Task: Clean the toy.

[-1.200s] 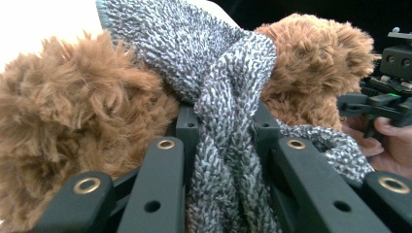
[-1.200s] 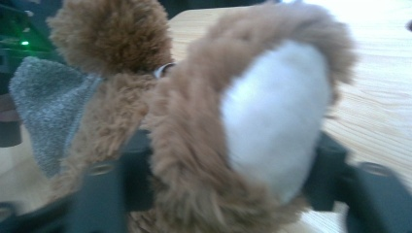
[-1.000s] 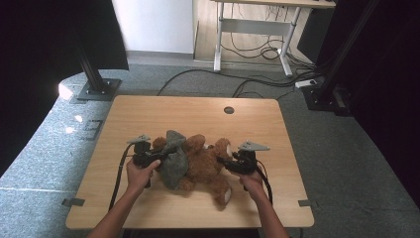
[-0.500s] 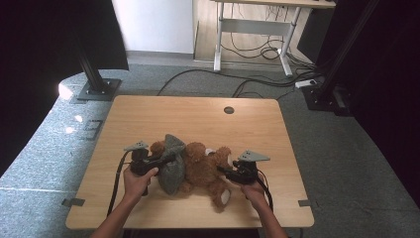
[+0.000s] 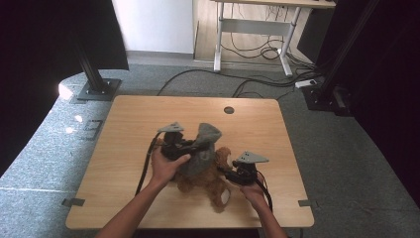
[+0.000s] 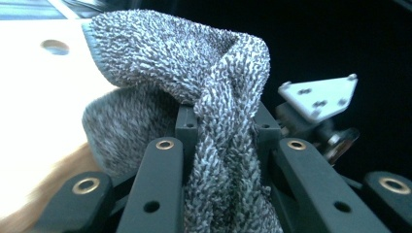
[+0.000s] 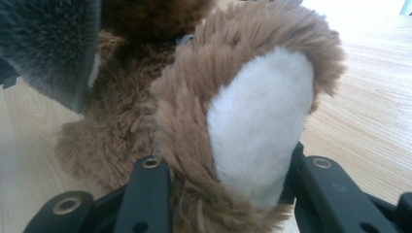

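My left hand-held gripper (image 6: pixel 221 160) pinches the grey towel (image 6: pixel 194 73), lifted above the brown plush bear (image 5: pixel 208 173) on the tabletop (image 5: pixel 133 119). My right hand-held gripper (image 7: pixel 221 189) clamps the bear's paw (image 7: pixel 257 121). The bunched cloth may slip free, or snagging fur could drag the bear.

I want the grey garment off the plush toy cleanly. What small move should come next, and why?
Probably lift the left gripper a little further: it is shut on the grey garment, while the right gripper pins the plush toy by a paw.

Dim surroundings, overexposed blurred close-ups
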The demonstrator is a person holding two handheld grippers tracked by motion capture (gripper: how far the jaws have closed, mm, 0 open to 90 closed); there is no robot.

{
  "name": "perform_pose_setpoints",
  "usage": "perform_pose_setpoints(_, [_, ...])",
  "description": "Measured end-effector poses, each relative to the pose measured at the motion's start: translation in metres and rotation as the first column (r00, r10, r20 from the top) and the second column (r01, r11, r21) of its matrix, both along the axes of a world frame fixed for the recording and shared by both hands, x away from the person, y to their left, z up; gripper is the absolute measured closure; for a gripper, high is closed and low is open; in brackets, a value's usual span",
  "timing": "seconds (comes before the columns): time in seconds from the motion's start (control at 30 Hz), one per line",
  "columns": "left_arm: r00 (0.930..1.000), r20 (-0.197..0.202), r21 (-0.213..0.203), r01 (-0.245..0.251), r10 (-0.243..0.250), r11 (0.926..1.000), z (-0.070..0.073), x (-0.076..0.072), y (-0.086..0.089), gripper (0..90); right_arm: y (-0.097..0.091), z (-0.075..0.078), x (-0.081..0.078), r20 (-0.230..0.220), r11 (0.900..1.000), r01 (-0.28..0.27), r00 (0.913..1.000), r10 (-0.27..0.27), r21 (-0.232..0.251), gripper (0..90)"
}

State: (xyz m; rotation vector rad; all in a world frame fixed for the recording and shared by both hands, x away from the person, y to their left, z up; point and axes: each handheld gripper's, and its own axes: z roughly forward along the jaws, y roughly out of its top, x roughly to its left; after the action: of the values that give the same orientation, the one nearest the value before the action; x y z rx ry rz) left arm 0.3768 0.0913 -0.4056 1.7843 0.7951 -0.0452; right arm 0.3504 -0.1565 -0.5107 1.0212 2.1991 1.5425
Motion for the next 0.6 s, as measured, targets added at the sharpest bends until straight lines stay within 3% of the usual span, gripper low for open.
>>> perform_pose_setpoints(0.1, [1.0000, -0.001, 0.070, 0.009, -0.009, 0.9975, -0.001, 0.005, -0.025, 72.0, -0.001, 0.000, 0.000, 0.003, 1.0000, 0.000, 1.0000, 0.000, -0.001, 61.6])
perform_pose_setpoints(0.23, [0.9965, -0.083, 0.169, 0.008, 0.006, 0.9856, -0.027, 0.017, -0.038, 72.0, -0.001, 0.000, -0.002, 0.016, 1.0000, 0.002, 0.9999, -0.002, -0.009, 61.6])
perform_pose_setpoints(0.37, [0.9920, -0.126, 0.163, 0.010, 0.011, 0.9866, -0.049, 0.019, -0.031, 72.2, 0.000, -0.004, -0.002, 0.011, 0.9989, 0.001, 0.9999, -0.001, -0.047, 61.9])
perform_pose_setpoints(0.6, [0.9915, -0.128, 0.162, -0.001, 0.022, 0.9869, -0.047, 0.018, -0.002, 72.5, 0.001, -0.004, -0.005, 0.023, 0.9995, -0.023, 0.9995, 0.023, -0.021, 62.5])
